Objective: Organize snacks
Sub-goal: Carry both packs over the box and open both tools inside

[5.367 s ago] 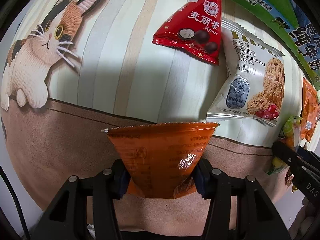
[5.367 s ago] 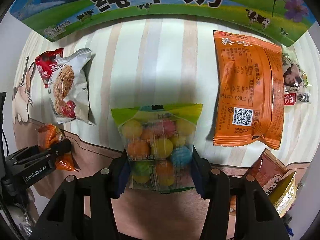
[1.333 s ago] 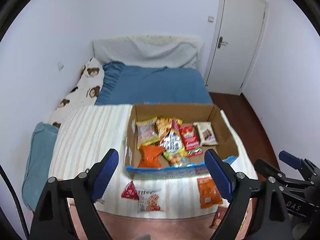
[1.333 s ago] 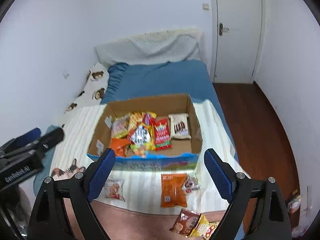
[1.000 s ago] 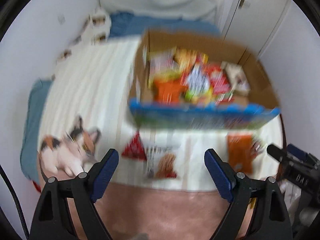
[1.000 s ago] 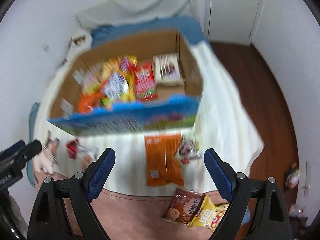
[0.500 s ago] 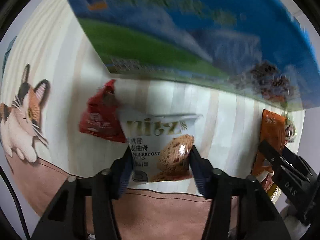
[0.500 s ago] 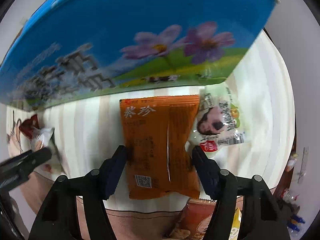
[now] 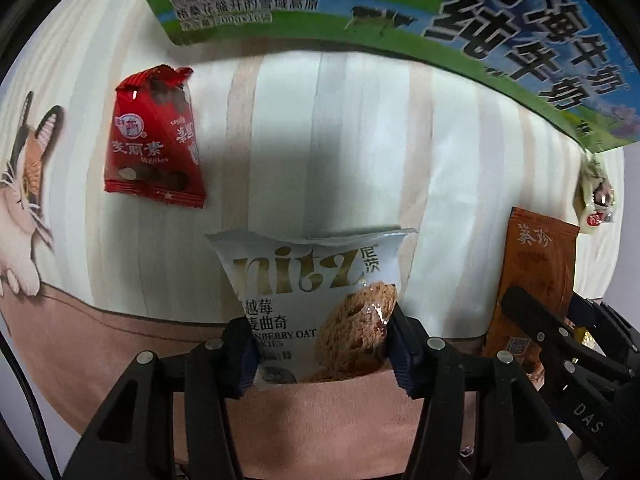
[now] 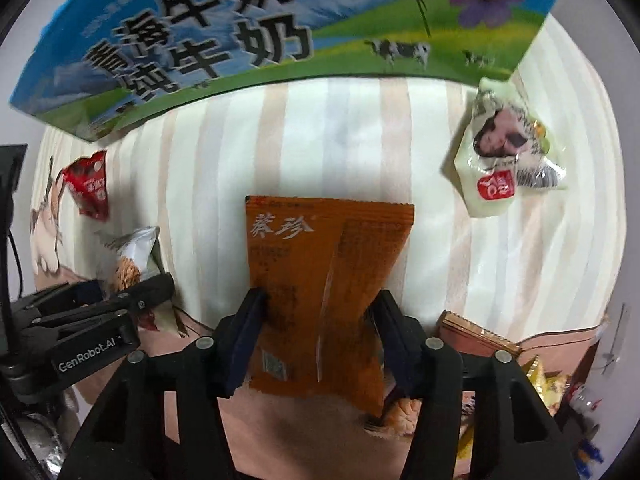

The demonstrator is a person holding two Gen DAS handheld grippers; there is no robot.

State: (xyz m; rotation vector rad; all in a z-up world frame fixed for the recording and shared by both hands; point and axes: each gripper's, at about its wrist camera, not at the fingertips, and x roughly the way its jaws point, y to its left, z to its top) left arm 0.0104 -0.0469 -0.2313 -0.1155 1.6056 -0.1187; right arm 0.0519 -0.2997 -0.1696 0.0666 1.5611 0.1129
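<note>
Striped bedding with a cat print carries the loose snacks below a blue milk carton box [image 10: 280, 40]. Left claw [image 9: 320, 350] has just been closing and now pinches the white cranberry oat cookie pack [image 9: 312, 300] across its width, long axis running ahead of the pads. Right claw [image 10: 316, 340] has likewise just been closing and pinches the orange snack pack [image 10: 320, 280] likewise. Ahead lies the box, nearer neither claw. Loose: one red triangular pack [image 9: 154, 140] ahead-left of the left claw, one pale green packet [image 10: 504, 160] ahead-right of the right.
</note>
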